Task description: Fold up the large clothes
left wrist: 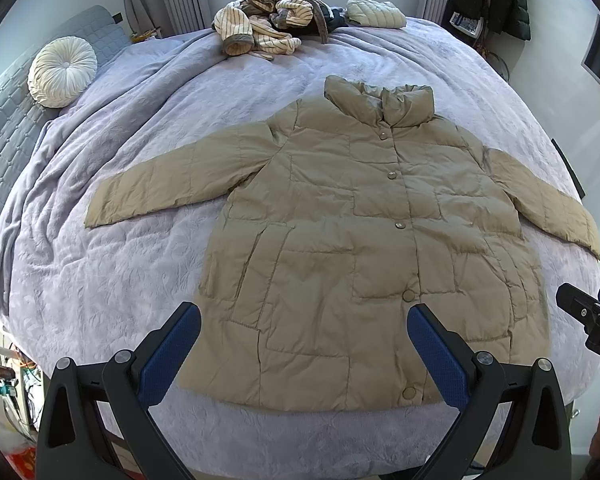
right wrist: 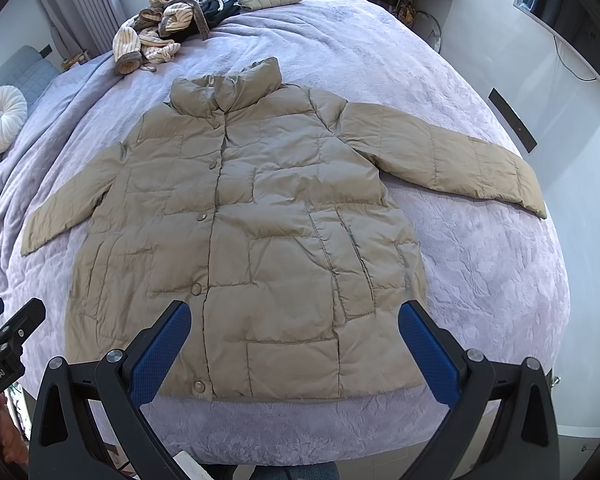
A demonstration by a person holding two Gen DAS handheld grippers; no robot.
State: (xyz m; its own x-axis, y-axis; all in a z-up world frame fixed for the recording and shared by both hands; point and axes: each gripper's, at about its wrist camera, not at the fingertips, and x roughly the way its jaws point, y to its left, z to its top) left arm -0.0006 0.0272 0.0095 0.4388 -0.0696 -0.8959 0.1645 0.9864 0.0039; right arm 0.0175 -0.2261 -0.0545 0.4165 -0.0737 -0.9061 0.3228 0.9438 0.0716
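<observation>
Bedspread (left wrist: 100, 280) holds jacket (left wrist: 340, 240) beyond both hand-held grippers.

Khaki quilted jacket (left wrist: 340, 248), lilac embossed bedspread (left wrist: 120, 280), cream-and-brown striped garment (left wrist: 256, 20) — blue-padded fingers (left wrist: 168, 356)

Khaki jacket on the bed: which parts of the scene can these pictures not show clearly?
- Khaki jacket: its back lies against the blanket in both views.
- Dark garment: mostly buried under the striped clothes pile.
- Right gripper: cut off by the left view's edge.
</observation>
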